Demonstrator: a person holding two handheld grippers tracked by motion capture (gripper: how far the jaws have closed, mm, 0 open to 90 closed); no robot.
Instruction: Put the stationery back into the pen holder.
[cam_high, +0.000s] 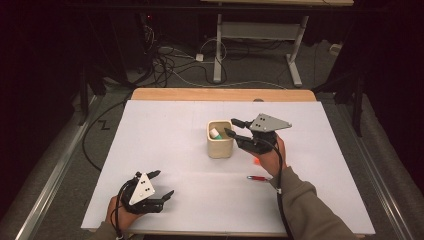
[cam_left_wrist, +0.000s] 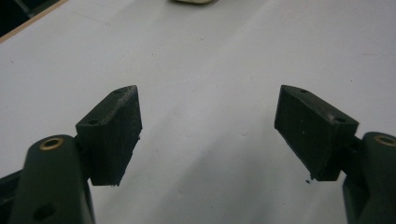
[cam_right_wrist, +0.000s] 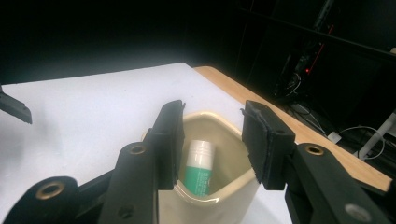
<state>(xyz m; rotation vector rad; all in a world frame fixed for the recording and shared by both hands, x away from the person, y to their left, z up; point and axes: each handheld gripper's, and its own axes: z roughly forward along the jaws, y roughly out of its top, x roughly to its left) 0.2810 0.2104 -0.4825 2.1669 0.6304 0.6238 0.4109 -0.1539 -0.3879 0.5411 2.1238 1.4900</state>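
A beige cup (cam_high: 220, 148) stands near the middle of the white board (cam_high: 160, 130). Inside it leans a green and white tube (cam_high: 215, 133) with a white cap. My right gripper (cam_high: 231, 126) hovers at the cup's right rim with its tips over the opening. In the right gripper view the jaws stand apart above the cup (cam_right_wrist: 229, 207), nothing is pressed between them, and the tube (cam_right_wrist: 200, 168) lies below. My left gripper (cam_high: 163, 183) rests low near the front left of the board. Its jaws are spread wide over bare white surface (cam_left_wrist: 208, 93).
A red pen (cam_high: 258, 178) lies on the board just in front of my right hand. A small orange thing (cam_high: 256, 160) shows under that hand. A wooden table edge (cam_high: 220, 94) runs along the far side, with cables and a desk frame on the floor beyond.
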